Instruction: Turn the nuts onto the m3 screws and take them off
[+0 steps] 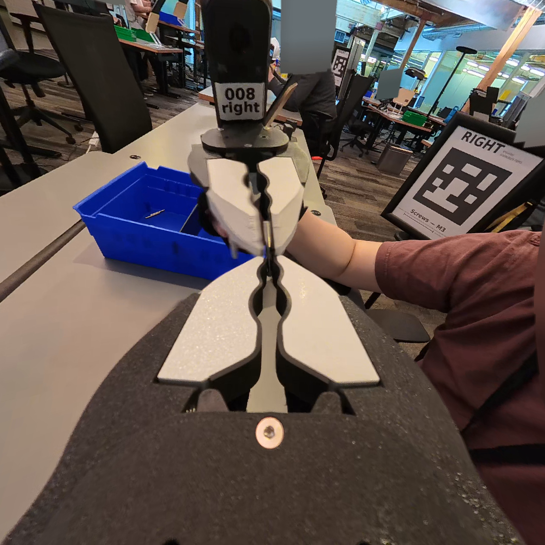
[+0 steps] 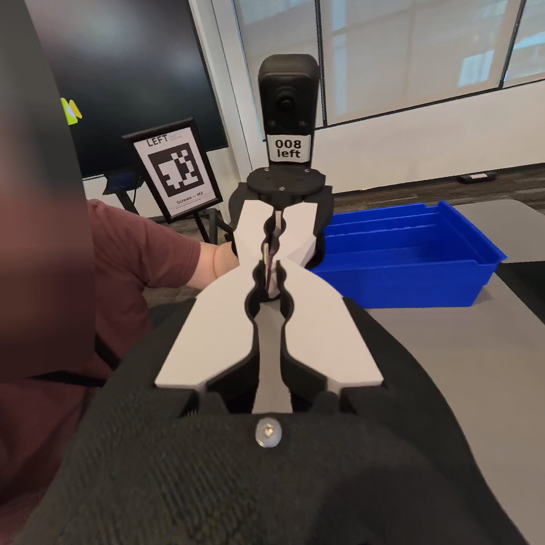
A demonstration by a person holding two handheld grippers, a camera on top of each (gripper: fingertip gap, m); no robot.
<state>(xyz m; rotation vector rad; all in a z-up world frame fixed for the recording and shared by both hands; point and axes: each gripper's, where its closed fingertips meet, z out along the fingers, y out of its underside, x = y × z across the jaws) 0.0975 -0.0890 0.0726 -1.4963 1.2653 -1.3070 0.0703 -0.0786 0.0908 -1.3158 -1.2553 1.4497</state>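
Mid-threading, I'd say: both tools meet tip to tip at frame centre. The left hand-held gripper (image 1: pixel 267 269) and right hand-held gripper (image 2: pixel 267 275) are each pinched onto the same thin screw (image 1: pixel 267 234), above the counter (image 1: pixel 88 309). The screw's long axis runs straight between them. No nut visible, so next is a careful twist. One more screw (image 1: pixel 154 214) lies in the blue bin (image 1: pixel 141 236), left of centre.

Each gripper, the left gripper (image 1: pixel 267 267) and the right gripper (image 2: pixel 267 267), has two pale grey fingers (image 1: pixel 218 333) with wavy black inner edges on a rough black body, a silver screw (image 1: pixel 269 433) at its near middle. The person wears a maroon short sleeve (image 1: pixel 442 274).
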